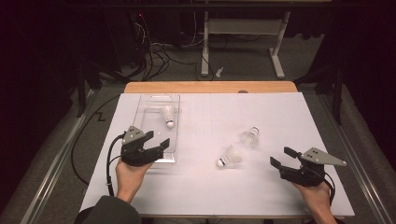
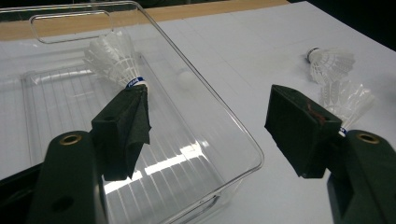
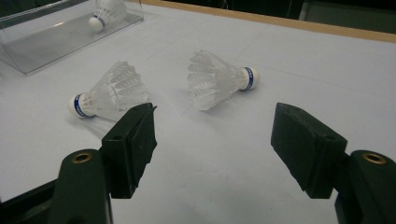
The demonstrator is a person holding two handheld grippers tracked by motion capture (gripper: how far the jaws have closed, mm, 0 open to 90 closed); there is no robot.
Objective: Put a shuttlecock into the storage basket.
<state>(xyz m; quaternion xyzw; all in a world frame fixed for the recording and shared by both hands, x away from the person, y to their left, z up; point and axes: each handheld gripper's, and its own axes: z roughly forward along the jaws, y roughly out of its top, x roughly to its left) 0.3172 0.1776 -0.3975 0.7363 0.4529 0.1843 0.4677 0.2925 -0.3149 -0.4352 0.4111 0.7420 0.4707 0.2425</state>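
Observation:
A clear plastic tray (image 1: pixel 152 100) lies at the table's left with one white shuttlecock (image 1: pixel 169 115) inside. My left gripper (image 1: pixel 158 139) hovers open at the tray's near right corner, nothing between its jaws. In the left gripper view, the tray (image 2: pixel 60 107) and its shuttlecock (image 2: pixel 114 58) lie just ahead of the left gripper (image 2: pixel 210 121). Two more shuttlecocks (image 1: pixel 230 155) (image 1: pixel 251 136) lie on the sheet mid-right. My right gripper (image 1: pixel 280 156) is open, right of them. In the right gripper view both shuttlecocks (image 3: pixel 109 91) (image 3: pixel 217 79) lie just beyond the right gripper (image 3: pixel 215 140).
A white sheet (image 1: pixel 261 112) covers the table, with a wooden strip (image 1: pixel 210 87) along the far edge. Beyond it are floor cables (image 1: pixel 154 58) and white desk legs (image 1: pixel 204 46). The right gripper view has the tray (image 3: pixel 51 39) at its upper left.

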